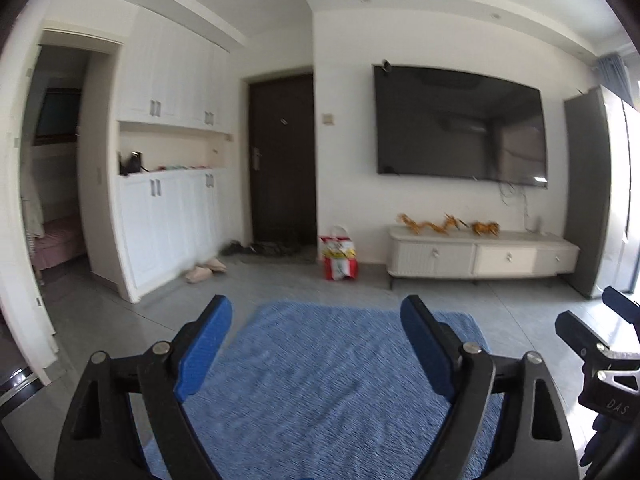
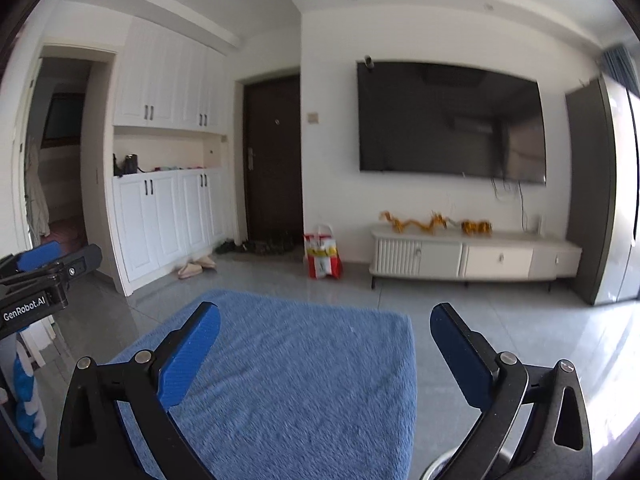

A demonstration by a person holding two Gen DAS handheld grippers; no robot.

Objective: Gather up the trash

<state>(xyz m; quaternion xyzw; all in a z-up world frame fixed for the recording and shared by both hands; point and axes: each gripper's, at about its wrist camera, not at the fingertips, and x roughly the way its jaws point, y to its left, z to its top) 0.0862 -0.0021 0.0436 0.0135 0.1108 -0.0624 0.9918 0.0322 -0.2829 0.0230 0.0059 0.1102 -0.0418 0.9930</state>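
Both grippers point level across the room, jaws wide with nothing between them: the left gripper (image 1: 316, 320) and the right gripper (image 2: 325, 326) over a blue rug (image 1: 340, 368). Only the right view shows a white rim (image 2: 444, 465) at its bottom edge. Farther off, a red bag (image 2: 322, 256) stands on the floor beside the dark door (image 2: 274, 160), left of the TV cabinet (image 2: 472, 258). No trash is clearly visible.
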